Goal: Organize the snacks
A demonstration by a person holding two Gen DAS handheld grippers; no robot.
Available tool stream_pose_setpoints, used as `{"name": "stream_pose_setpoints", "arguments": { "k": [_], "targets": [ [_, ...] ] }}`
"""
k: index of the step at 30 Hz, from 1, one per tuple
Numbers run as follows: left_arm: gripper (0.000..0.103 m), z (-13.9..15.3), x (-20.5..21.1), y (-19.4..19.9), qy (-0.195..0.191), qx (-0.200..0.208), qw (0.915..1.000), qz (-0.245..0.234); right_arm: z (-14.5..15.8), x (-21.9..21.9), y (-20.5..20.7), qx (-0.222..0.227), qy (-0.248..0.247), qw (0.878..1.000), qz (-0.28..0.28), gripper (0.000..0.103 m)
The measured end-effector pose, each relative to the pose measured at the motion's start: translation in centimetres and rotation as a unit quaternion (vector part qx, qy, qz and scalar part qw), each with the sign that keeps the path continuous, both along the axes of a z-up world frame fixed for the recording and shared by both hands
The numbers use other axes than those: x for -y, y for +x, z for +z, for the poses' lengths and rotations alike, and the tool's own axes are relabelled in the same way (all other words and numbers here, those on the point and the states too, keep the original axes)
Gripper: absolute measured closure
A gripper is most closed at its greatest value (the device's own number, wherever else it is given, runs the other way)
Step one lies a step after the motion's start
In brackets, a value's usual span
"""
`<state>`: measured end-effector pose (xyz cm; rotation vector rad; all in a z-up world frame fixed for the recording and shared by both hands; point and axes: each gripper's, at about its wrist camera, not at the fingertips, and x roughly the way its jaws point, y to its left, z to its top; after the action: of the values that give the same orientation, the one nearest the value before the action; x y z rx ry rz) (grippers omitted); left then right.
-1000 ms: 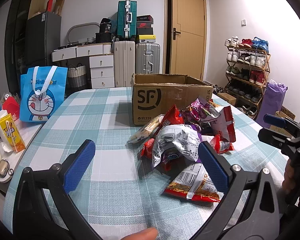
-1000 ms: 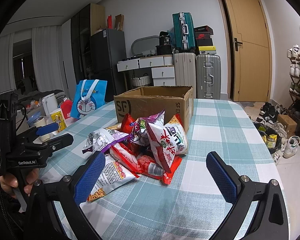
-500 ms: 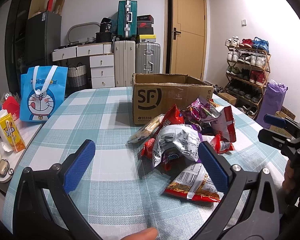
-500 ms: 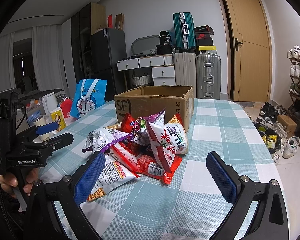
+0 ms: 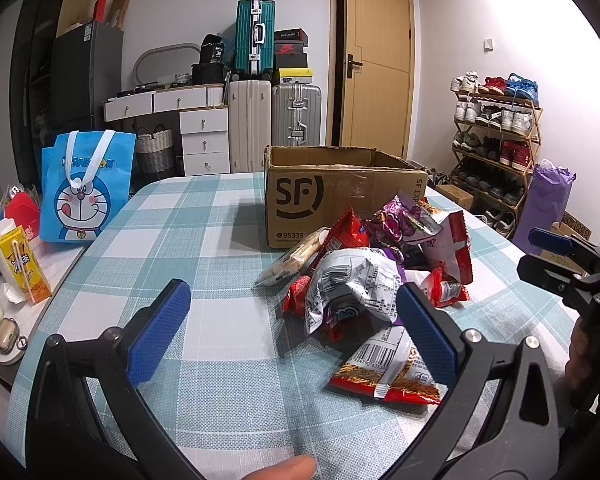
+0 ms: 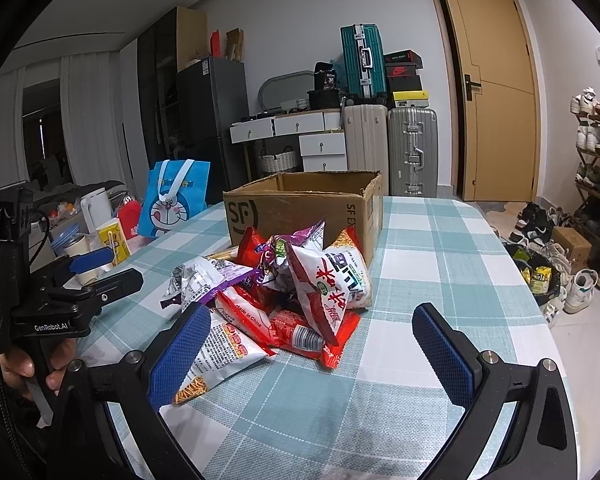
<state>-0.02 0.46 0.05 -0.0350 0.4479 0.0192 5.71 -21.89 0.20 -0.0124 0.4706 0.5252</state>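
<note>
Blue bag [image 5: 86, 188]: stands off the table's left edge, cartoon cat face on it.
Left claw [image 5: 292, 330]: jaws wide apart, empty, above the checked table [image 5: 188, 232].
Snack packets [image 5: 364, 276]: a loose heap on the table, right against the front of the box (one red-edged packet [image 5: 388, 372] lies nearest, apart from the heap).
Cardboard box [image 5: 340, 196]: open-topped, behind the heap.
Right claw [image 6: 312, 346]: jaws spread, gripping nothing, just short of the heap.

Left gripper [image 5: 292, 326] spread wide above tablecloth [image 5: 204, 248]; snack pile [image 5: 372, 280] touching cardboard box [image 5: 340, 196].
</note>
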Motion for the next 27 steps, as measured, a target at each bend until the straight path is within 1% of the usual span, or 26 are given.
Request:
{"name": "stream_pose_setpoints", "arguments": {
  "k": [12,15,21,25,27],
  "targets": [
    [0.001,0.0,-0.1,-0.1,0.000,0.000,1.0000,-0.001,0.1,0.1,0.1,-0.001,-0.004,1.000,-0.005,0.000],
    [0.001,-0.2,0.0,0.2,0.001,-0.007,1.0000,-0.004,0.1,0.0,0.2,-0.005,-0.006,1.000,-0.008,0.000],
    [0.001,-0.3,1.0,0.7,0.010,-0.018,0.9994,-0.028,-0.2,-0.1,1.0,-0.026,-0.016,0.999,-0.018,0.000],
    [0.001,-0.6,1.6,1.2,0.015,-0.032,0.9986,-0.040,-0.7,-0.3,2.1,-0.064,-0.030,0.997,-0.022,0.000],
    [0.001,-0.9,1.9,1.7,0.013,-0.043,0.9981,-0.042,-0.9,-0.5,2.4,-0.074,-0.038,0.996,-0.025,0.000]
  ]
}}
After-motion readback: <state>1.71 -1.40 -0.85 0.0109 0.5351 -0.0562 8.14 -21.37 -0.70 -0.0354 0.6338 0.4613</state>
